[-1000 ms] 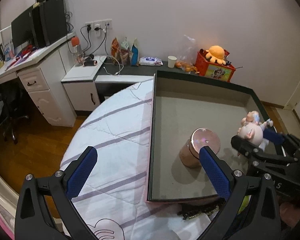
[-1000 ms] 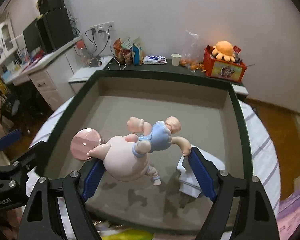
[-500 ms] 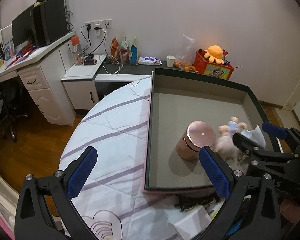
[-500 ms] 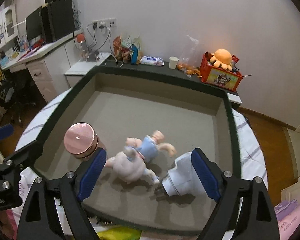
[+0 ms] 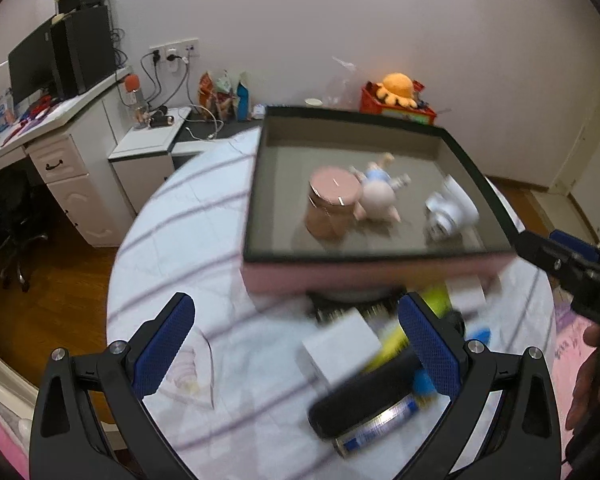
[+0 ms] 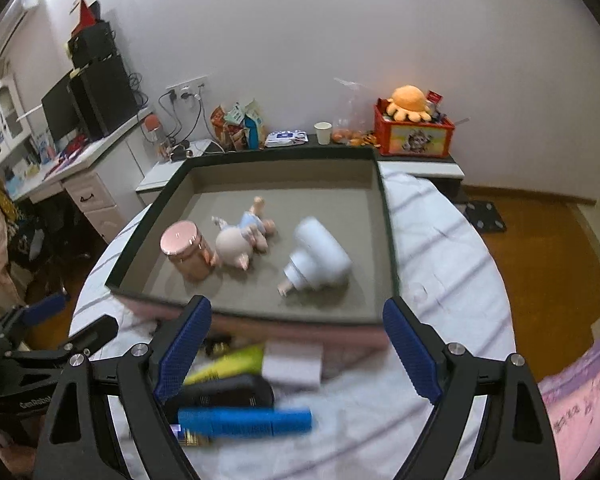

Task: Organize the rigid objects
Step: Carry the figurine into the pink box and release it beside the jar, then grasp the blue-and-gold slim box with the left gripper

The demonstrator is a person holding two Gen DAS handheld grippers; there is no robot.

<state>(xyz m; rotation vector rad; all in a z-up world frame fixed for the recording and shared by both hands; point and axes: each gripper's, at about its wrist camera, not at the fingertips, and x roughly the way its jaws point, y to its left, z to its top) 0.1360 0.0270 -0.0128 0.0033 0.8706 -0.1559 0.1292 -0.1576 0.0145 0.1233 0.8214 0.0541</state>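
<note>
A dark-rimmed tray (image 5: 380,257) with pink sides lies on the bed. In it stand a pink jar (image 5: 332,208), a pig doll (image 5: 376,197) lying down and a white device (image 5: 452,212). The same jar (image 6: 186,248), doll (image 6: 240,240) and device (image 6: 316,260) show in the right wrist view. Loose items lie in front of the tray: a white box (image 6: 294,364), a yellow tube (image 6: 228,364), a black case (image 6: 224,394) and a blue stick (image 6: 244,422). My left gripper (image 5: 296,344) is open above them. My right gripper (image 6: 296,346) is open, empty.
The bed has a white quilt (image 5: 188,240) with purple stripes. A desk (image 5: 72,128) with monitors stands at the left, and a low shelf (image 6: 416,160) with snacks and a red toy box sits behind the tray. Wooden floor (image 6: 540,248) lies to the right.
My right gripper let go of the pig doll, which now lies in the tray beside the jar. Both grippers have drawn back from the tray, so the loose items in front of it show.
</note>
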